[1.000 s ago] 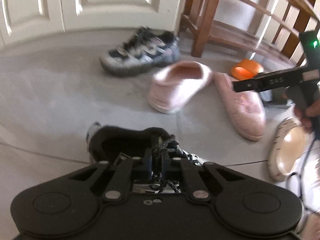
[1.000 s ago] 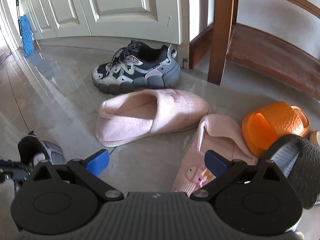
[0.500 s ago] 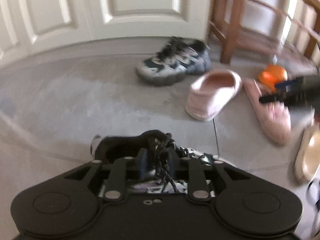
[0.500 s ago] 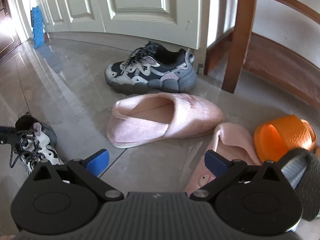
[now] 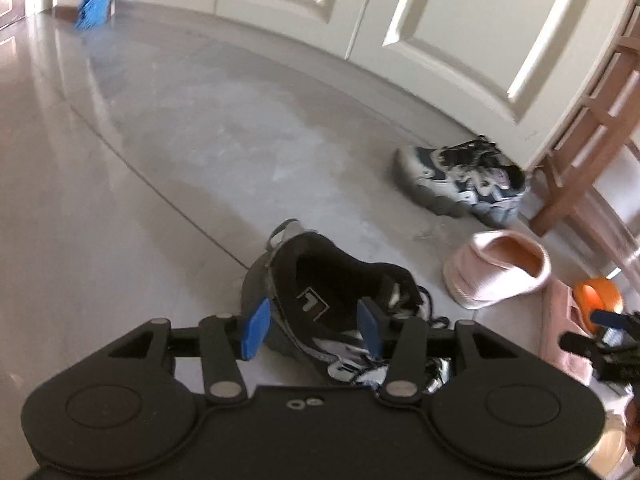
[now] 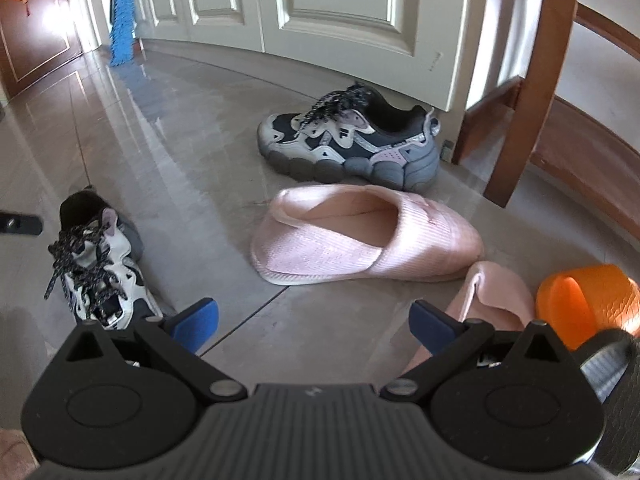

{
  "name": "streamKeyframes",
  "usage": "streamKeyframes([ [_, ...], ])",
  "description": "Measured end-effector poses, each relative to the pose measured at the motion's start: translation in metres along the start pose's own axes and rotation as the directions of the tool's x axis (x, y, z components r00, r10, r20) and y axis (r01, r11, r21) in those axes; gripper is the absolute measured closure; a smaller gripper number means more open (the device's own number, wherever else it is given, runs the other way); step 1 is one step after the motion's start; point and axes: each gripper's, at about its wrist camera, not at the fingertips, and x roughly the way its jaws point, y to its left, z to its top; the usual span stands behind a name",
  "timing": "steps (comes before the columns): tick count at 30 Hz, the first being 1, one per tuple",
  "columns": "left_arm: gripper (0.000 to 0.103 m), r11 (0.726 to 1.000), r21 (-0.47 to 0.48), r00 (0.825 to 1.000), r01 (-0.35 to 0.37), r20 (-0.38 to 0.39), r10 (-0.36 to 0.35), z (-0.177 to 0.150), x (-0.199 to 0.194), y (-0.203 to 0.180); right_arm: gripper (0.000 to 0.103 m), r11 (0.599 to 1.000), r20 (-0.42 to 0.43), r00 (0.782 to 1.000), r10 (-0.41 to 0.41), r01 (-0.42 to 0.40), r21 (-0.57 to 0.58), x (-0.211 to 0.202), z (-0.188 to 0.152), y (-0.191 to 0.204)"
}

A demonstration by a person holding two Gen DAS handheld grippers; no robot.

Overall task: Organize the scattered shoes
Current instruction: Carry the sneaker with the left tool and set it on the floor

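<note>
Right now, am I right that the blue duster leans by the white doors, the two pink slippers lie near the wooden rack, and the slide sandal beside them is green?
Not quite: the slide sandal is orange, not green, as the right wrist view shows. The blue duster does lean by the white doors, and the pink slippers do lie near the wooden rack.

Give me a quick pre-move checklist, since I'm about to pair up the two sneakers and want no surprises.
1. Left gripper clear of near sneaker: ok, jaws opening, pads either side of the collar, not pressing.
2. Near sneaker resting on floor: ok, upright.
3. Right gripper free: ok, open, nothing between the pads.
4. Far sneaker reachable: ok, upright by the door, nothing on it.
5. Path between the sneakers: ok, bare floor; pink slipper lies to one side.
6. Near sneaker's laces tucked: not ok, trailing loose.
</note>
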Motion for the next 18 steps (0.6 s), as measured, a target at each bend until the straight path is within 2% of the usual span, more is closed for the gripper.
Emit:
streamKeyframes([
  [4, 0.061, 0.999, -0.048, 0.999, -0.023, -0.048, 0.021, 0.000, 0.024, 0.002, 0.000, 1.000, -0.005, 1.000, 0.000, 0.000, -0.017, 0.001, 0.002, 0.003],
  [6, 0.073, 0.997, -0.079, 0.998, -0.026, -0.065, 0.021, 0.001, 0.035, 0.005, 0.000, 0.999, -0.012, 1.000, -0.001, 0.001, -0.037, 0.002, 0.003, 0.006],
  [7, 0.075, 0.996, -0.082, 0.997, -0.028, -0.072, 0.022, 0.001, 0.037, 0.007, 0.000, 0.999, -0.018, 1.000, 0.000, -0.001, -0.045, 0.003, 0.004, 0.008],
  [10, 0.081, 0.999, -0.021, 0.995, -0.039, -0.093, 0.037, 0.007, 0.040, 0.007, 0.000, 0.998, -0.032, 0.999, 0.013, -0.015, -0.059, 0.007, 0.006, 0.012],
  [12, 0.085, 0.996, 0.076, 0.995, -0.041, -0.091, 0.048, 0.013, 0.043, 0.007, 0.000, 0.998, -0.034, 0.999, 0.013, -0.015, -0.061, 0.008, 0.007, 0.012],
  [13, 0.086, 0.985, 0.168, 0.995, -0.048, -0.079, 0.062, 0.017, 0.045, 0.003, 0.000, 0.998, -0.035, 0.999, 0.013, -0.015, -0.060, 0.008, 0.006, 0.012],
  [15, 0.085, 0.942, 0.325, 0.994, -0.081, -0.046, 0.101, 0.025, 0.052, -0.004, 0.000, 0.998, -0.035, 0.999, 0.011, -0.013, -0.058, 0.009, 0.006, 0.011],
  [18, 0.086, 0.855, 0.493, 0.985, -0.158, 0.020, 0.171, 0.038, 0.064, -0.013, 0.000, 0.998, -0.036, 0.999, 0.009, -0.011, -0.055, 0.009, 0.006, 0.011],
])
